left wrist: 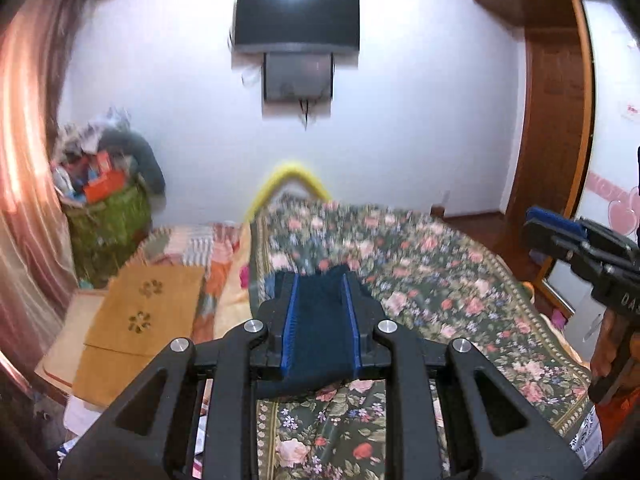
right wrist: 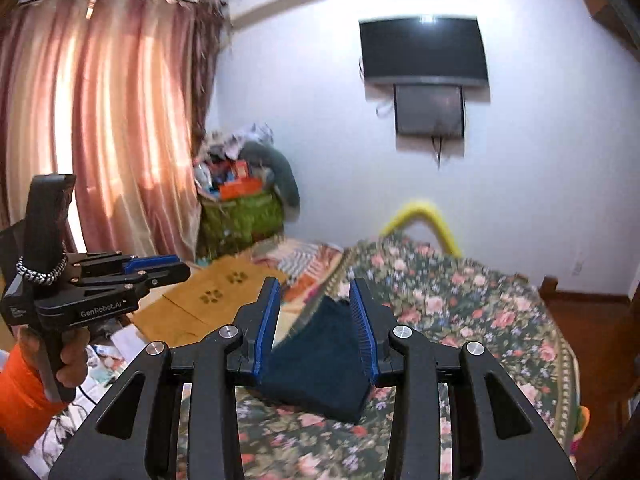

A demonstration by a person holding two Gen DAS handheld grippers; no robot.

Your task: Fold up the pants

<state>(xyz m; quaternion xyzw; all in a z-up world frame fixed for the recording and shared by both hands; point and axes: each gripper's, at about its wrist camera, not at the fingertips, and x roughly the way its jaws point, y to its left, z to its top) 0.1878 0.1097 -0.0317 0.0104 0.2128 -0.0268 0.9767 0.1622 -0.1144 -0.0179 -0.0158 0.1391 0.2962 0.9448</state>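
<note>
Pants [right wrist: 320,364], dark navy and folded, are seen at lower centre on the floral bedspread [right wrist: 460,312]; the left gripper [left wrist: 321,280] and right gripper [right wrist: 316,286] are both held apart.

I see a bed [left wrist: 460,280] under a floral cover, a yellow pad [right wrist: 434,220] at its far end. A TV [right wrist: 422,50] hangs on the wall, pink curtains [right wrist: 112,120] left, a heaped green basket [right wrist: 240,216] beside them.
</note>
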